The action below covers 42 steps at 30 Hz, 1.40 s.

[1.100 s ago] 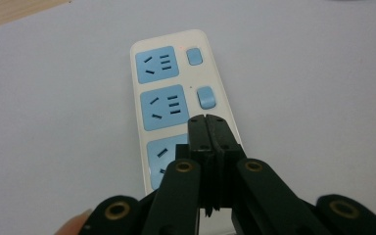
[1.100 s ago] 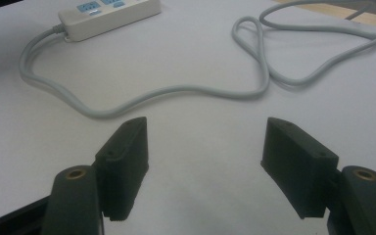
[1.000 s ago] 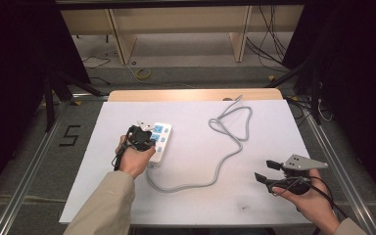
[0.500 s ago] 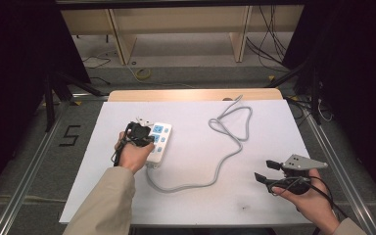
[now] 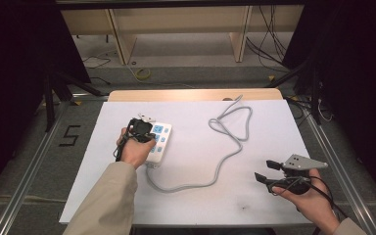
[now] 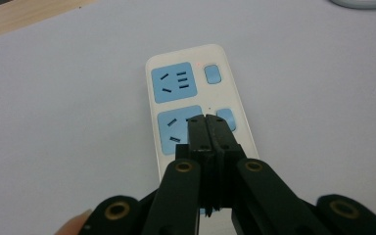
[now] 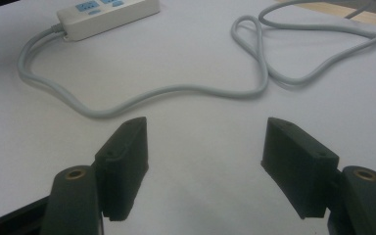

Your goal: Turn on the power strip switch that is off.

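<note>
The table (image 5: 254,122) is covered by a plain white sheet, with a strip of bare wood showing along its far edge. On its left half lies a power strip (image 5: 157,142), a flat white bar with rounded corners set at a slight slant to the table's edges. In the left gripper view its top carries square light-blue socket panels with dark slots, each paired with a small rounded blue switch (image 6: 212,74) at its side, and a faint red dot glows beside the far switch. A grey cable (image 5: 225,161) leaves the strip's near end, curves across the middle of the table and folds into a loose loop near the far edge. The left claw (image 5: 144,128) sits over the strip, its jaws closed flat against each other with nothing between them, tips over the second socket panel beside its switch. The right claw (image 5: 264,171) rests near the table's right front corner, well apart from the cable, jaws spread wide and empty.
</note>
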{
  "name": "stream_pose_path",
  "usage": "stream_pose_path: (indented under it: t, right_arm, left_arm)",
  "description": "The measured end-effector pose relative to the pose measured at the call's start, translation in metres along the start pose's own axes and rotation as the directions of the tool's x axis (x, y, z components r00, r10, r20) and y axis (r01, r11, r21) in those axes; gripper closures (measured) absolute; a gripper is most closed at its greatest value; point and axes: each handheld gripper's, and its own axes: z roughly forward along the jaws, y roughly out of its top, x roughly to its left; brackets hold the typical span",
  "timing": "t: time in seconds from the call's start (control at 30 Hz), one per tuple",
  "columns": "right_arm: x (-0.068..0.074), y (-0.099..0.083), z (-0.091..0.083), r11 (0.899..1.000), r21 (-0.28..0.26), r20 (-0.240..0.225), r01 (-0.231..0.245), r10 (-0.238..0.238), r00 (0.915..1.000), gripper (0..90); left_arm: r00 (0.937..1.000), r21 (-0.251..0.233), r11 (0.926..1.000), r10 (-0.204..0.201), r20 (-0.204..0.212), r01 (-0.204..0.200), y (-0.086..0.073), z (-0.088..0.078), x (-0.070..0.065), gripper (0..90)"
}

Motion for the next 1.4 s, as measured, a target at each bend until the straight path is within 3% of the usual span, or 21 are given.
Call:
stream_pose_path:
  t: [1.4]
  right_arm:
    - [-0.001,-0.001,0.0,1.0,0.008,0.001,0.002,-0.002,1.0,34.0]
  left_arm:
    - [0.9998,0.064,0.9978,0.014,0.017,-0.016,0.025,0.021,-0.011,89.8]
